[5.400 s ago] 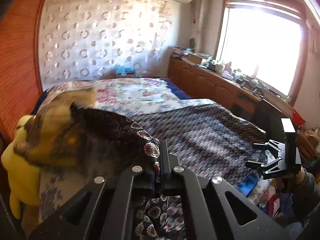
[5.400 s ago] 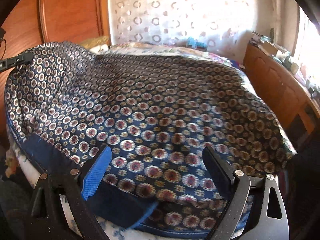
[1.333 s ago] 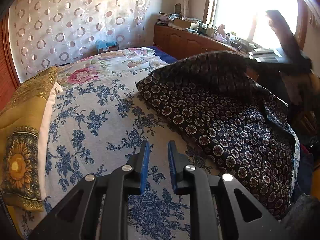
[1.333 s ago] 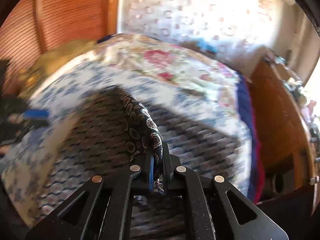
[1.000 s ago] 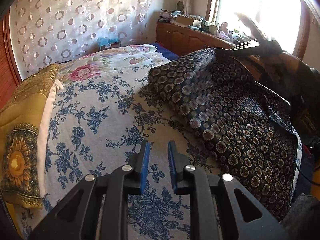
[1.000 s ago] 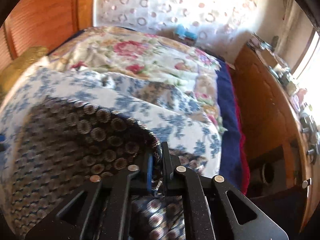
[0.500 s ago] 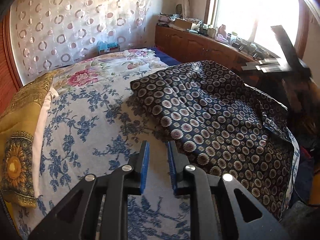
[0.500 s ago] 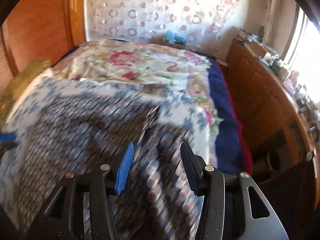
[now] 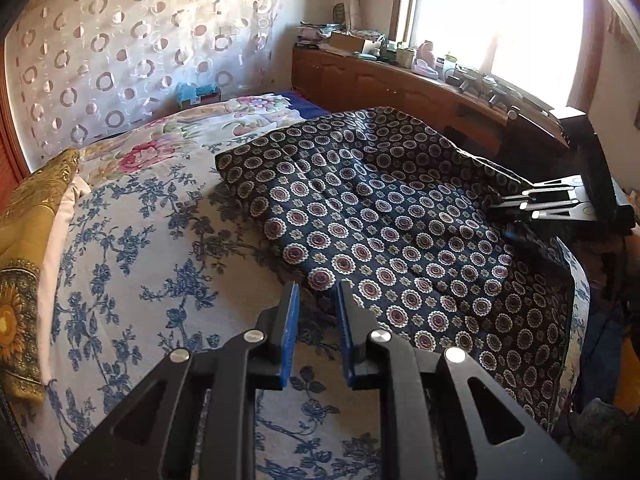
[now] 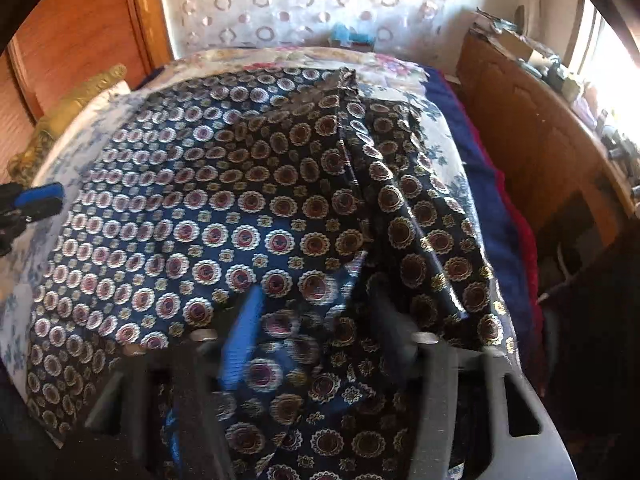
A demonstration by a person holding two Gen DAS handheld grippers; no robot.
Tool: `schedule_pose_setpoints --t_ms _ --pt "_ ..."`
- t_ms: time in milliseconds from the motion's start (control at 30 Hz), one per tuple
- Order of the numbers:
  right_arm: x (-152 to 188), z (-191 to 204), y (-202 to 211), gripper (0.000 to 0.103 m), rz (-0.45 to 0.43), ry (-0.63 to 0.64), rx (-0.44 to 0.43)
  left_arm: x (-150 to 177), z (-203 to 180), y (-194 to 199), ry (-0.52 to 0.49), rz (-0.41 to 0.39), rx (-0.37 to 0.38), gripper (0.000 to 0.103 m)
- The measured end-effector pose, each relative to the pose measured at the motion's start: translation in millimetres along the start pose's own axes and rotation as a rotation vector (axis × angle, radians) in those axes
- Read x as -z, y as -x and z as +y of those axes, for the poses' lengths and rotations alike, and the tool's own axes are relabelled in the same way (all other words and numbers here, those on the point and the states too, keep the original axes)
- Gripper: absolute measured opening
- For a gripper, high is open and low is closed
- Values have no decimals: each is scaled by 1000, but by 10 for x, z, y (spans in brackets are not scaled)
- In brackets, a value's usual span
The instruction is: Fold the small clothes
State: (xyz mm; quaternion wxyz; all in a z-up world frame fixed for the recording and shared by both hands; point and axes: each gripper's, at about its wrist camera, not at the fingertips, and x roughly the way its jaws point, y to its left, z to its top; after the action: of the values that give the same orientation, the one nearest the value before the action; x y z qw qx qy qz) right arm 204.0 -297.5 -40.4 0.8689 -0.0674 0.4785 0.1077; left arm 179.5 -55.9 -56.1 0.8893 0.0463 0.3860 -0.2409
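The patterned garment (image 9: 380,216), dark blue with rows of round medallions, lies spread over the right half of a bed whose floral bedspread (image 9: 132,248) is pale with blue sprigs. A yellow sunflower pillow (image 9: 20,248) sits at the left edge, and a second spread with pink roses covers the far end. Behind the bed hangs a sheer curtain (image 9: 132,40) dotted with rings; a long wooden cabinet (image 9: 400,84) cluttered with small things runs under a bright window (image 9: 492,20). A wooden wardrobe panel (image 10: 80,24) shows in the right wrist view.

The left gripper (image 9: 316,300) hovers over bare bedspread just beside the near left edge of the garment; its jaws stand a narrow gap apart with nothing between them. The right gripper (image 10: 316,312) is over the garment's right side, where the fabric rises in a fold. Its jaws are closing, blurred by motion, with cloth lying between and over them; in its own view the pads are not yet pressed together on the fabric
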Motion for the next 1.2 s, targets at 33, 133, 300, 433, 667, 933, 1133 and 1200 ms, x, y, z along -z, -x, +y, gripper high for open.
schedule_pose_setpoints --t_ms 33,133,300,433,667,933,1133,1200 --pt "7 -8 16 2 1 5 5 4 -4 1 1 0 1 17" --pt "54 -82 198 1 -51 -10 -8 4 -31 -1 0 -2 7 17" --pt "228 -378 548 0 -115 -89 35 -4 -86 -14 -11 -3 21 17" --pt "391 -502 558 0 -75 -122 47 -3 -136 -45 -22 3 28 17" --pt "330 -594 669 43 -128 -149 69 -10 -200 -53 -28 -1 16 17" --pt "-378 -505 550 43 -197 -22 25 -76 -65 -33 34 -33 -46 17" --pt "-903 -416 80 47 -155 67 -45 -137 73 -81 68 -29 -83 17" --pt "-1018 -407 -114 48 -127 94 -44 -154 103 -109 73 -20 -86 17"
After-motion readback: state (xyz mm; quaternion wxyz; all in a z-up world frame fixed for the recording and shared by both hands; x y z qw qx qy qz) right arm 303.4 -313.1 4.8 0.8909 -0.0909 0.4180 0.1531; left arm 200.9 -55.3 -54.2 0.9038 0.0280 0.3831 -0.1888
